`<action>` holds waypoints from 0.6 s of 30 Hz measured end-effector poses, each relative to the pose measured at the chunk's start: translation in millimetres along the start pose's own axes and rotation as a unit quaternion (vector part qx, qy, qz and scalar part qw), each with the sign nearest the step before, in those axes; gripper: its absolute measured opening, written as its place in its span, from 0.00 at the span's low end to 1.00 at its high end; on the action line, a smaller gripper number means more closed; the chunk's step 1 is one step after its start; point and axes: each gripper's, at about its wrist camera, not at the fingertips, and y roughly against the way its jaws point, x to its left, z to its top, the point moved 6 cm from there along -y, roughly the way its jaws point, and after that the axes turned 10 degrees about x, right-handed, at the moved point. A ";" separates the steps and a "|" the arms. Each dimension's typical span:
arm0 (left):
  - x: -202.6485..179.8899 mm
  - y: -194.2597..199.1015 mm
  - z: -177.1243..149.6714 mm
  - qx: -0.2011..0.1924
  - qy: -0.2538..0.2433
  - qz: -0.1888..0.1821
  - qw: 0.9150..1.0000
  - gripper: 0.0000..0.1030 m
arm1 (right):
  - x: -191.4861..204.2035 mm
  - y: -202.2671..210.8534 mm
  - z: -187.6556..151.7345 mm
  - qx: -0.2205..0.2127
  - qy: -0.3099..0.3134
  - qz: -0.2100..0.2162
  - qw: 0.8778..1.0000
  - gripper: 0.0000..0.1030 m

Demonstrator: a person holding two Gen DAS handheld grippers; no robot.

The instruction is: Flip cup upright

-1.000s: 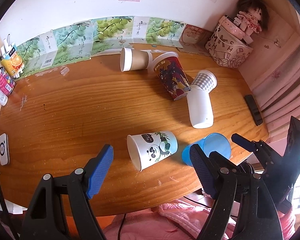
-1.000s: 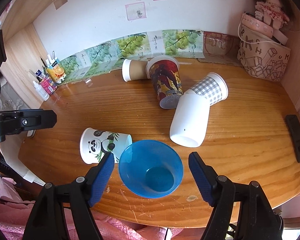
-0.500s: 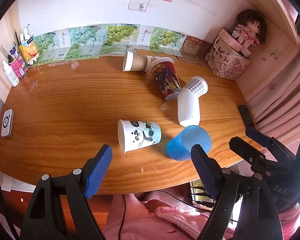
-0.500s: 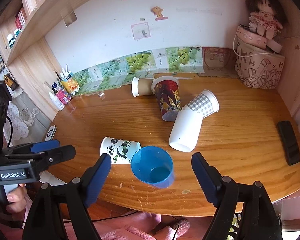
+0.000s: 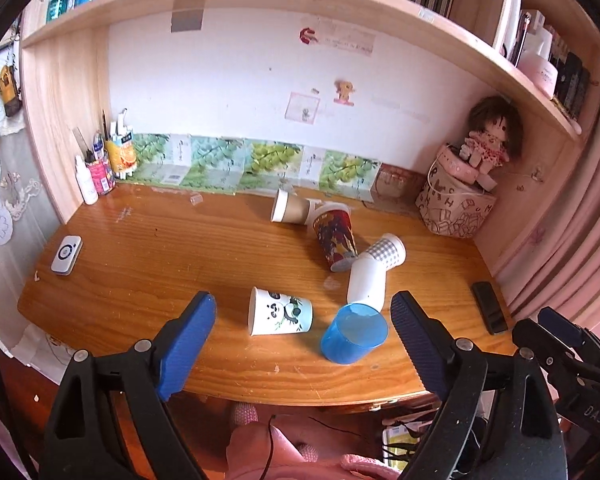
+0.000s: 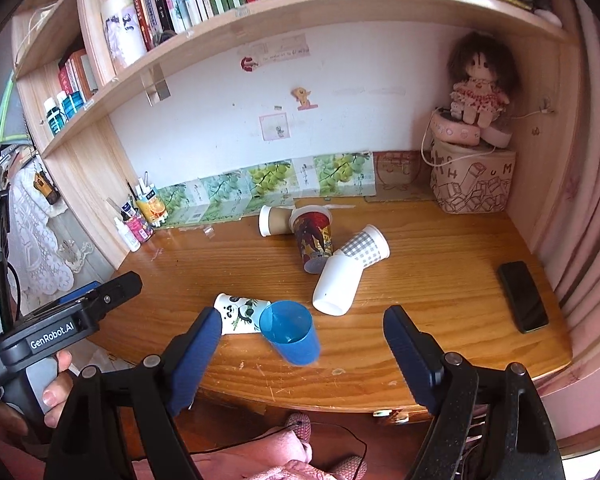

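Near the front edge of the tabletop [image 5: 148, 264], the blue cup [image 5: 354, 338] is standing with its mouth up, slightly tilted in both views. Just beside it on the left, the panda cup [image 5: 281, 316] is lying on its side, its rim facing left; the right wrist view shows the two touching or nearly so, and I cannot tell which. Behind the blue cup, the white cup [image 5: 367, 285] is lying on its side with its mouth toward the front, and its base is meeting the checked cup [image 5: 387, 253], which is also lying down. Farther back, the red patterned cup [image 5: 335, 237] and the brown cup [image 5: 290, 212] are lying against each other near the wall.

Below the tabletop edge, the left tool [image 5: 302, 346] is hanging released, its blue pads spread wide and holding nothing, with the panda cup and the blue cup showing between them at a distance. Alongside it, the right tool [image 6: 300, 350] is likewise released and empty, with the blue cup showing between its pads but well clear of them.

At the tabletop's right end a black phone [image 6: 523, 297] is lying flat, and at the left end a small white device [image 5: 66, 255] is lying flat. In the back right corner a doll [image 6: 478, 88] is sitting on a printed bag [image 6: 472, 182].
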 end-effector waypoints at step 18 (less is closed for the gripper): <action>-44.8 66.7 0.7 -0.155 -0.051 0.008 0.986 0.98 | 2.5 63.2 -9.3 -0.128 0.012 0.009 0.992 0.86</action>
